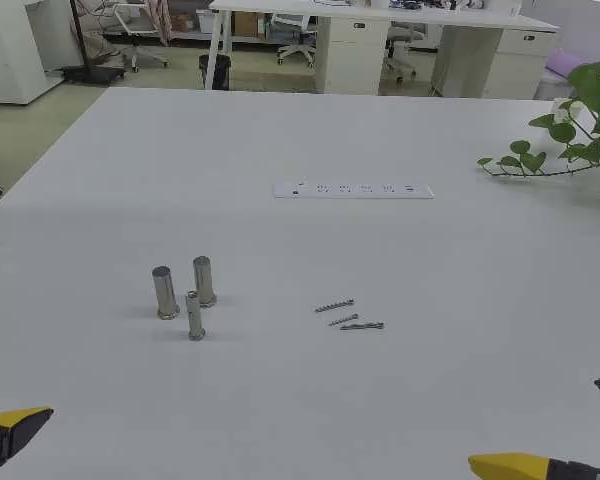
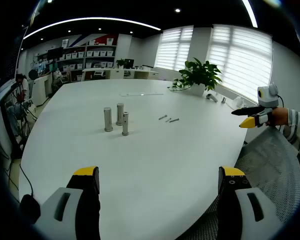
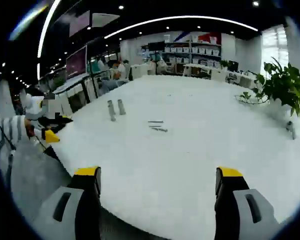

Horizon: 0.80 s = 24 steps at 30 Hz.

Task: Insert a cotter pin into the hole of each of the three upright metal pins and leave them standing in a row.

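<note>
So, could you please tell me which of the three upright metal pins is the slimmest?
The front pin, standing nearest the camera in the head view; it is clearly narrower than the back-left pin and the back-right pin behind it.

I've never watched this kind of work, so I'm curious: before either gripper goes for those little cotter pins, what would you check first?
1. All three metal pins standing upright: ok.
2. Those pins in a row: not ok, they stand in a tight triangle.
3. Three cotter pins lying loose on the table, apart from the metal pins: ok.
4. Jaws of the left gripper open, nothing held: ok.
5. Jaws of the right gripper open, nothing held: ok.
6. Which way the holes in the metal pins face: cannot tell, too small to see.
</note>
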Each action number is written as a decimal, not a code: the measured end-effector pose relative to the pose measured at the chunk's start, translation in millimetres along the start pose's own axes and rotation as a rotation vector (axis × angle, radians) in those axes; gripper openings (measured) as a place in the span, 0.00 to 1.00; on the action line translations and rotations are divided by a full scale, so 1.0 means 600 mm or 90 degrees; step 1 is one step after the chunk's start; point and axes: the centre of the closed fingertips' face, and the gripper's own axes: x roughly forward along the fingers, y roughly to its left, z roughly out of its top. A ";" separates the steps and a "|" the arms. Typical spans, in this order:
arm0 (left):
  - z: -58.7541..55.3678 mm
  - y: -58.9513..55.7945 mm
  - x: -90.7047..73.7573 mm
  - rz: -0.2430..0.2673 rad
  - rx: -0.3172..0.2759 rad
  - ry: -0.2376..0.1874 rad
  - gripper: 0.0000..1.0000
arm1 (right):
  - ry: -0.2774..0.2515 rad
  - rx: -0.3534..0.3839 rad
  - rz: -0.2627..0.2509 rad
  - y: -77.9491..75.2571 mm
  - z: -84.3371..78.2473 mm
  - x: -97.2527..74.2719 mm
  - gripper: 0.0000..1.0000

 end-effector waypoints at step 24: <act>-0.002 0.013 0.004 0.029 0.020 0.023 0.99 | 0.003 -0.027 0.021 -0.025 0.008 0.015 0.95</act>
